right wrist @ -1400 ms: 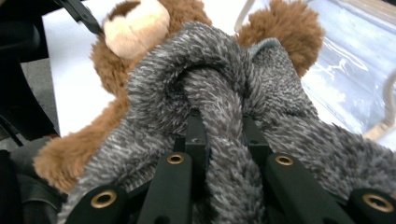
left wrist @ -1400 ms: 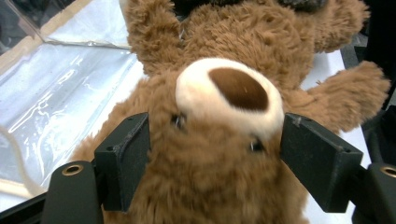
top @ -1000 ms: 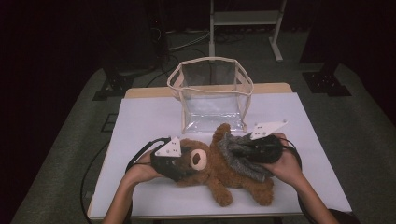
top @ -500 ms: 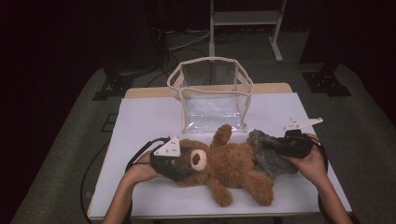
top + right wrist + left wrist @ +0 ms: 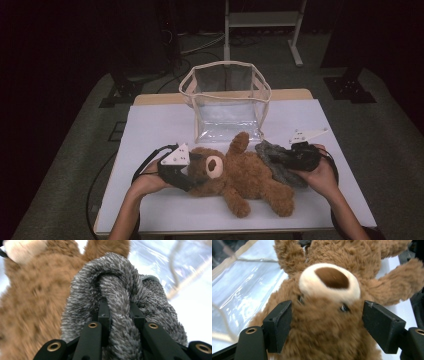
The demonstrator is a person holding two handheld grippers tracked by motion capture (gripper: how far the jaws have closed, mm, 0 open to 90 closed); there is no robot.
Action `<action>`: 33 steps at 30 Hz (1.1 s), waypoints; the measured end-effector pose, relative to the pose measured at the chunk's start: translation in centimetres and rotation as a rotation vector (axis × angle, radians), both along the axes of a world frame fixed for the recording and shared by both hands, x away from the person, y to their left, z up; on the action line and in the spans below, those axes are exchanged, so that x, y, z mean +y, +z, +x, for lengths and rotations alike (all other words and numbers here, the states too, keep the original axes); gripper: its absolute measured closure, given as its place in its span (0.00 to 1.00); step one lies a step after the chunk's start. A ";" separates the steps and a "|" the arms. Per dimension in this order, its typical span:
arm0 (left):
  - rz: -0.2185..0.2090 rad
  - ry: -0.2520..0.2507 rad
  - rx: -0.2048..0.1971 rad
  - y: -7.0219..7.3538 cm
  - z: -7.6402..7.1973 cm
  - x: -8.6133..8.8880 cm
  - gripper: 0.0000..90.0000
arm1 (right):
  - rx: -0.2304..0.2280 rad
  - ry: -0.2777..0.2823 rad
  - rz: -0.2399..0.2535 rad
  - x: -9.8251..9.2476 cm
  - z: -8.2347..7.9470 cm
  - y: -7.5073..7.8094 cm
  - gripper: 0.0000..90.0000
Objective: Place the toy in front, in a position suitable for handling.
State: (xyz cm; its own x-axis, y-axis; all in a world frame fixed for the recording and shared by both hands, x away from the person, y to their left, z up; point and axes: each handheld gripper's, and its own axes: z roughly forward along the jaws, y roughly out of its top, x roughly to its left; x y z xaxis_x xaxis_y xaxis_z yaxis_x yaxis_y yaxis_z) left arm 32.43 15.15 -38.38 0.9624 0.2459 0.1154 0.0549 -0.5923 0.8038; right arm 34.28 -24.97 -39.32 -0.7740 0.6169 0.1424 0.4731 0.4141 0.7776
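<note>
**Grey fleece garment drawn clear of the teddy bear**

A second ago the right gripper (image 5: 295, 159) was sitting over the bear's belly with the grey fleece garment (image 5: 276, 161) bunched on top of the body. Now it is holding that garment out at the bear's right flank, touching the fur but no longer lying across the belly. The left gripper (image 5: 187, 167) is staying where it was, at the bear's head.

The brown teddy bear (image 5: 245, 177) is lying on its back on the white-covered table (image 5: 150, 130), head toward the person's left hand (image 5: 145, 182), just in front of the clear plastic bag (image 5: 225, 100) with cream trim.

In the left gripper view the jaws are standing wide, one on each side of the bear's head (image 5: 324, 315), pressing lightly into the fur. In the right gripper view the jaws are nearly together, pinching a thick fold of the garment (image 5: 117, 305).

The right jaw tips are buried in the fleece, and the garment's shape is hard to make out. The bear's far side is blurred in that view.
</note>
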 end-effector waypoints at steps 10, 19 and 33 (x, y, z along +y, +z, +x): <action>-0.036 -0.009 0.055 -1.0 0.0 -0.6 0.35 | -0.064 0.148 0.005 3.5 -0.7 4.8 0.84; -0.005 -0.041 0.044 -1.0 -0.5 -0.7 0.35 | -0.043 0.265 -0.186 11.2 2.0 4.0 0.84; -0.006 -0.039 0.038 -1.0 -0.5 -0.5 0.35 | -0.001 0.129 -0.138 5.3 2.7 3.3 0.85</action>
